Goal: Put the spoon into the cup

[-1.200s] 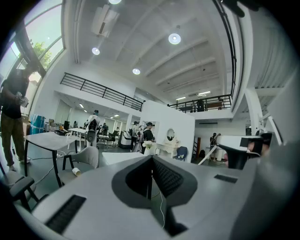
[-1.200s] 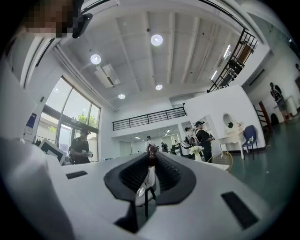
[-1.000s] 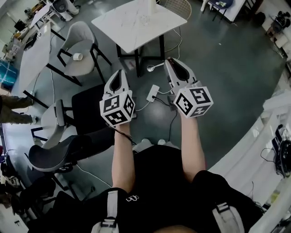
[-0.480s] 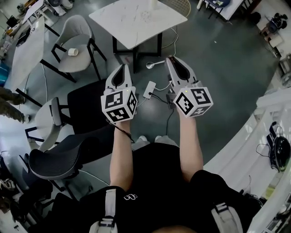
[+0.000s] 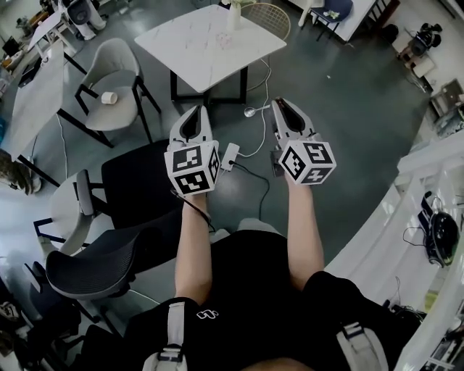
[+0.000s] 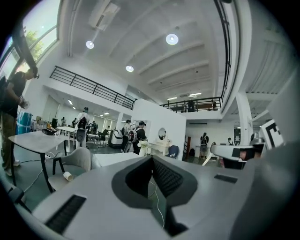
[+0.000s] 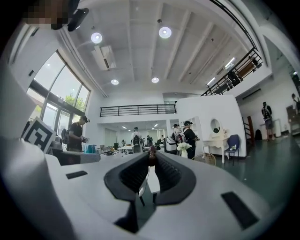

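My right gripper [image 5: 279,103] is shut on a metal spoon [image 5: 251,111]. The spoon's bowl sticks out to the left of the tips, above the floor. In the right gripper view the spoon's handle end [image 7: 151,158] is pinched between the jaws of that gripper [image 7: 151,164]. My left gripper [image 5: 196,110] is level beside it, jaws together and holding nothing; the same shows in the left gripper view [image 6: 152,158]. A small paper cup [image 5: 109,97] lies on a grey chair seat at the left, also seen as the paper cup [image 6: 68,176]. Both grippers are well short of it.
A white marble table [image 5: 196,51] stands ahead with a white vase [image 5: 233,14] on it. Grey chairs [image 5: 123,72] and a black office chair [image 5: 87,257] are at the left. A power strip [image 5: 230,156] with cables lies on the floor. A long white desk [image 5: 29,101] is at far left.
The left gripper has edged forward a little. The right gripper still holds the spoon in the same place. The head view has shifted slightly, so table and chairs sit a bit further left.
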